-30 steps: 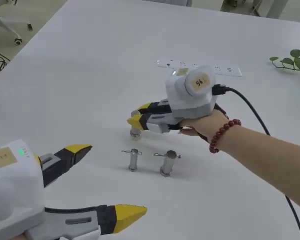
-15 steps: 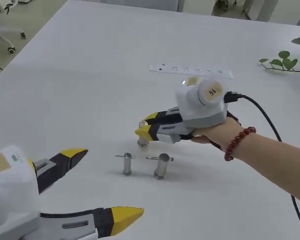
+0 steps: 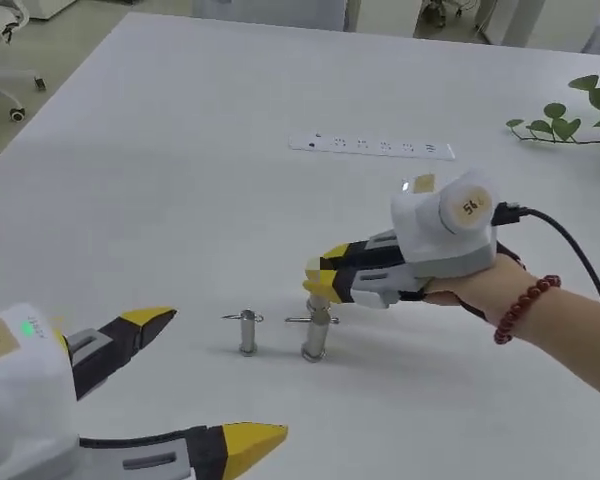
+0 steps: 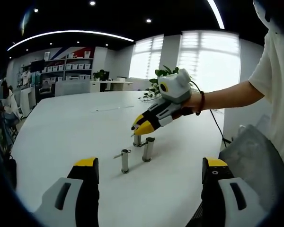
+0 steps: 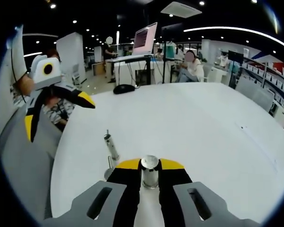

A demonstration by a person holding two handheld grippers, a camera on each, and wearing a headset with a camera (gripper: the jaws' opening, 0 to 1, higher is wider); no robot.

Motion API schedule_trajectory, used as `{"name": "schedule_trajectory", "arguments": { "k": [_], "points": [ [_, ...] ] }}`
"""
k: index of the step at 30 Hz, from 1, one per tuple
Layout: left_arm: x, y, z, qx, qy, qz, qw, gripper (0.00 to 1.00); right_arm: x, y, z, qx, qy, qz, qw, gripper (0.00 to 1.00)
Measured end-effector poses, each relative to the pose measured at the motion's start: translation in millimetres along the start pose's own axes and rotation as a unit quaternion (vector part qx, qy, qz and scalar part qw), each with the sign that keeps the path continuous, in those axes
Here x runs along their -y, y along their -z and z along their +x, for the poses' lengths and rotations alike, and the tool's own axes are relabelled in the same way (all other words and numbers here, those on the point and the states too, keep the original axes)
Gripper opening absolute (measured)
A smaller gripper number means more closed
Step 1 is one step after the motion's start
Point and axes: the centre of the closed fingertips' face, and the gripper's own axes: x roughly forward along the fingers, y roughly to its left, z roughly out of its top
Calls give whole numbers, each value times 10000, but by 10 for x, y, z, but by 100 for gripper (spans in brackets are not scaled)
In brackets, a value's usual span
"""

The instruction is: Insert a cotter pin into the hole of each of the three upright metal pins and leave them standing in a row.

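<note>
**Item 1. Right gripper [image 3: 323, 283].** Its yellow-tipped fingers [image 5: 127, 165] are pinching the far silver cylindrical metal pin [image 5: 150, 174] near its top. That pin is standing upright on the white workbench [image 3: 180, 150], directly between the fingertips. Whether a cotter pin is sitting in its hole cannot be told.

**Item 2. Left gripper [image 3: 216, 374].** Its fingers are spread wide and gripping nothing. They are hovering well apart from the pins and pointing toward them.

**Item 3. Middle silver metal pin [image 3: 315, 338].** It is standing upright just beside the right fingertips, on the side facing the left fingers. A thin wire cotter pin [image 3: 298, 320] is passing through its head.

**Item 4. Near silver metal pin [image 3: 247, 335].** It is standing upright one place farther from the right fingertips, between the two grippers. A second wire cotter pin [image 3: 236, 317] is passing through its head.

**Status, as judged.** Two of the three pins are carrying cotter pins, and the gripped one is unconfirmed. It is sitting behind the middle pin rather than in line with the other two, so the row appears unfinished.
</note>
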Motion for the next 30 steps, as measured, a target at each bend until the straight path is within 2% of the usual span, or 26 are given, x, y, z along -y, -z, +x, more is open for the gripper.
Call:
{"name": "schedule_trajectory", "arguments": {
  "k": [12,22,30],
  "points": [
    [43,-26,-11,6,-26,40,10000,90,-40,144,-189,-35,106,51,9999,13],
    [71,-46,-14,43,-65,37,10000,89,-113,250,-305,-83,58,17,9999,13],
    [81,-42,-31,39,-95,67,9999,89,-262,298,-371,-57,-99,20,9999,14]
  ]
}}
